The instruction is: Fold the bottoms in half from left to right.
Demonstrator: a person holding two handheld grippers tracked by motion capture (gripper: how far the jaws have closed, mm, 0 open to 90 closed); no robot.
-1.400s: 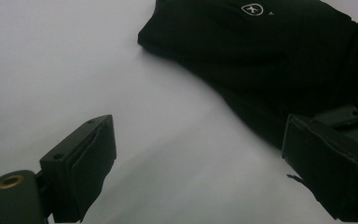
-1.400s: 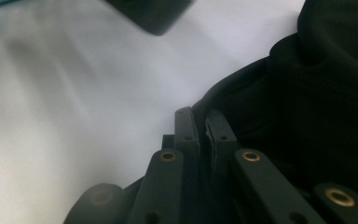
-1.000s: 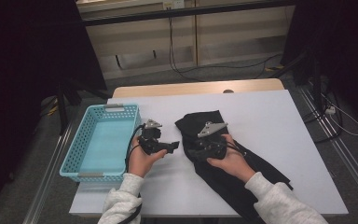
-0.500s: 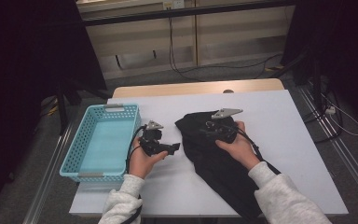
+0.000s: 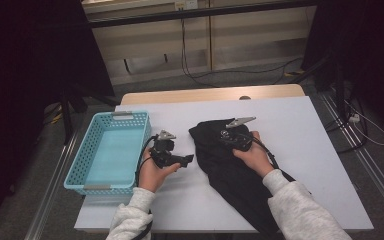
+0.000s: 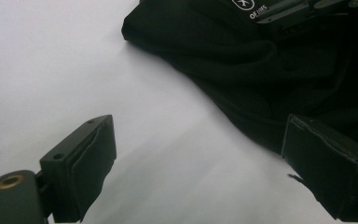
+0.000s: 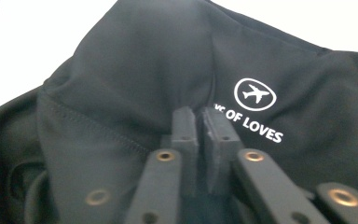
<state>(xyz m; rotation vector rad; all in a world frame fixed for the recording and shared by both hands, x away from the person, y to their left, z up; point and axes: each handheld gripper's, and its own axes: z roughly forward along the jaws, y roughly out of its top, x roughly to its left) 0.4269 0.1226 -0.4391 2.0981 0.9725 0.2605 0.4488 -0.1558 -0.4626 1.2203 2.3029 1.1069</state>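
Compared with the frame a second earlier, our right gripper sits farther up the black garment, having travelled from the cloth's near middle toward its far, bunched end, while our left gripper keeps its place beside the basket. Over that interval the right jaws have just been closing, and in the right gripper view we see them drawn together on a raised fold of the black garment, the pads pinching cloth just beside a white printed emblem of an aeroplane in a ring and white lettering. Seen from the high view, the garment lies on the white table, its bunched end near the table's centre and its length running diagonally toward the near right edge, where it passes under our right sleeve. Our left gripper stands with its jaws wide apart and nothing between them; in the left gripper view they frame bare table, with the edge of the garment just beyond the right-hand pad. Blue and empty, the basket rests at the table's left edge, well apart from the garment.
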